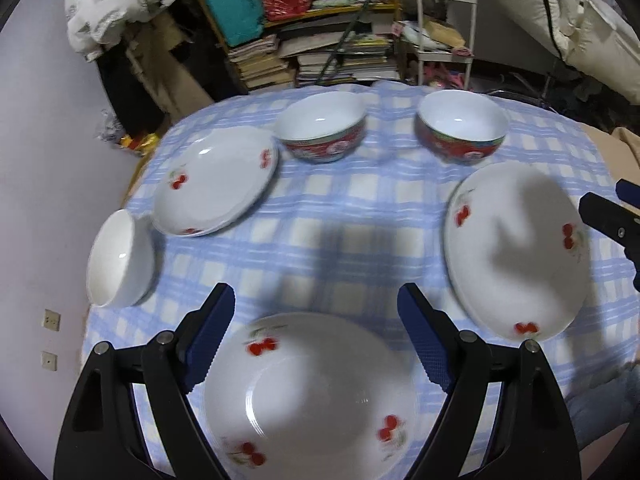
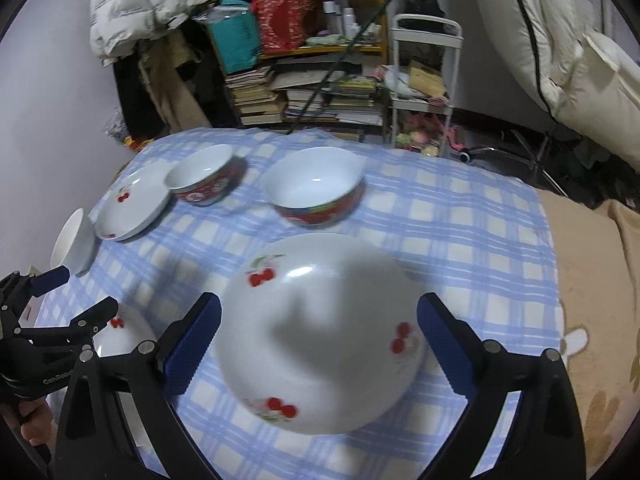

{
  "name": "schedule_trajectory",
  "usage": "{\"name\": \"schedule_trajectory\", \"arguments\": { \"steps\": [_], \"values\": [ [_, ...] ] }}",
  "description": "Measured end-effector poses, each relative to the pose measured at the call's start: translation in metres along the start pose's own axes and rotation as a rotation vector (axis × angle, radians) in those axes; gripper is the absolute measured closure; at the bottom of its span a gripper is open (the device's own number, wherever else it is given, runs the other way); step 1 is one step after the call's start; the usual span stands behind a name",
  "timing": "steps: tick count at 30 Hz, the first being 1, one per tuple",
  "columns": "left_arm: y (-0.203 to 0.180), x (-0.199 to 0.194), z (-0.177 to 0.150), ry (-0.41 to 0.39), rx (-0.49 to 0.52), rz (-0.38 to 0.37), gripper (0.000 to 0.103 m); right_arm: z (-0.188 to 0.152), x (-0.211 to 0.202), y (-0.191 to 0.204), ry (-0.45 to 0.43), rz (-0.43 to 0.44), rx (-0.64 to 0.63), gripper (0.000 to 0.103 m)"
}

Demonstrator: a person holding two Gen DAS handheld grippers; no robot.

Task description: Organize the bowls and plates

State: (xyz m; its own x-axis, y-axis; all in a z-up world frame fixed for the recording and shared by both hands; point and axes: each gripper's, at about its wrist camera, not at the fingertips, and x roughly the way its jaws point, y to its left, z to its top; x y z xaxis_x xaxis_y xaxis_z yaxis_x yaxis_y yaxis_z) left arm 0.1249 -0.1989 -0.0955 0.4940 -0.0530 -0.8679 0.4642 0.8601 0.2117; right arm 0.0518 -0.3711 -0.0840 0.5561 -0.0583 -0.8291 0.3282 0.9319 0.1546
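Both grippers were seen spread wide above the blue-and-white checked tablecloth (image 1: 320, 208), nothing clamped.

Left gripper (image 1: 320, 344): jaws apart, held over the near white ceramic plate with red cherry print (image 1: 312, 396); the blue pads were clear of its rim.

Right gripper (image 2: 320, 348): jaws fully apart over a second white cherry-print plate (image 2: 320, 332); no pad contact was visible, and a shadow was cast on the plate.

A third cherry-print plate (image 1: 216, 180) was laid at the far left, with a plain white bowl (image 1: 120, 260) just beside its near-left edge.

Two red-patterned bowls with white interiors were set upright at the far side: one (image 1: 322, 126) next to the third plate, the other (image 1: 460, 126) beyond the second plate, well apart from each other.

All six pieces were separate; nothing was stacked.

A cluttered shelf with stacked books (image 1: 304, 56) was seen behind the table.
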Motion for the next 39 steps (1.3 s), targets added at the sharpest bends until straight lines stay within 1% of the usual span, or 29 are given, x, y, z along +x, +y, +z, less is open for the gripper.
{"name": "schedule_trajectory", "arguments": {
  "steps": [6,11,14,17,18,19,20,21,22,23,24,25,26,27,28,29,30,31,32,34,39],
  "values": [
    [-0.021,0.011,0.009,0.009,0.009,-0.014,0.020,-0.002,0.010,-0.033,0.022,-0.023,0.037,0.000],
    [-0.034,0.029,0.013,0.046,0.008,-0.030,0.020,-0.007,0.022,-0.059,0.052,-0.017,0.092,0.000],
    [-0.041,0.042,0.013,0.075,-0.001,-0.053,0.020,-0.010,0.032,-0.067,0.088,-0.004,0.103,0.000],
    [-0.046,0.052,0.013,0.104,0.001,-0.074,0.021,-0.015,0.040,-0.074,0.107,-0.010,0.114,0.000],
    [-0.047,0.054,0.013,0.110,0.005,-0.080,0.024,-0.017,0.044,-0.078,0.116,-0.005,0.125,0.000],
    [-0.050,0.057,0.012,0.117,0.009,-0.090,0.029,-0.018,0.047,-0.080,0.122,0.000,0.132,0.001],
    [-0.051,0.060,0.012,0.126,0.010,-0.102,0.030,-0.019,0.049,-0.082,0.127,0.006,0.140,0.003],
    [-0.052,0.062,0.012,0.130,0.007,-0.110,0.034,-0.021,0.052,-0.084,0.132,0.013,0.146,0.006],
    [-0.053,0.065,0.012,0.139,-0.001,-0.122,0.041,-0.022,0.055,-0.086,0.140,0.020,0.151,0.014],
    [-0.053,0.069,0.012,0.151,-0.011,-0.135,0.044,-0.023,0.058,-0.087,0.150,0.026,0.156,0.019],
    [-0.053,0.071,0.013,0.155,-0.019,-0.144,0.051,-0.024,0.062,-0.087,0.159,0.035,0.161,0.022],
    [-0.054,0.072,0.013,0.156,-0.025,-0.160,0.064,-0.024,0.065,-0.088,0.166,0.048,0.165,0.030],
    [-0.056,0.073,0.015,0.163,-0.019,-0.165,0.073,-0.025,0.068,-0.089,0.175,0.061,0.172,0.039],
    [-0.059,0.076,0.016,0.184,0.003,-0.161,0.083,-0.026,0.071,-0.091,0.186,0.076,0.183,0.045],
    [-0.063,0.079,0.018,0.198,0.021,-0.170,0.086,-0.027,0.073,-0.092,0.194,0.095,0.190,0.057],
    [-0.064,0.082,0.019,0.202,0.027,-0.173,0.089,-0.028,0.076,-0.092,0.202,0.112,0.196,0.065],
    [-0.065,0.084,0.019,0.208,0.030,-0.168,0.092,-0.028,0.078,-0.093,0.207,0.124,0.203,0.068],
    [-0.065,0.090,0.019,0.220,0.024,-0.166,0.093,-0.029,0.079,-0.092,0.206,0.130,0.205,0.074],
    [-0.064,0.094,0.019,0.234,0.010,-0.174,0.093,-0.029,0.080,-0.092,0.206,0.136,0.204,0.082],
    [-0.060,0.106,0.017,0.268,-0.041,-0.196,0.096,-0.029,0.083,-0.091,0.209,0.144,0.201,0.089],
    [-0.049,0.104,0.019,0.266,-0.100,-0.239,0.095,-0.029,0.085,-0.093,0.207,0.154,0.209,0.090]
  ]
}}
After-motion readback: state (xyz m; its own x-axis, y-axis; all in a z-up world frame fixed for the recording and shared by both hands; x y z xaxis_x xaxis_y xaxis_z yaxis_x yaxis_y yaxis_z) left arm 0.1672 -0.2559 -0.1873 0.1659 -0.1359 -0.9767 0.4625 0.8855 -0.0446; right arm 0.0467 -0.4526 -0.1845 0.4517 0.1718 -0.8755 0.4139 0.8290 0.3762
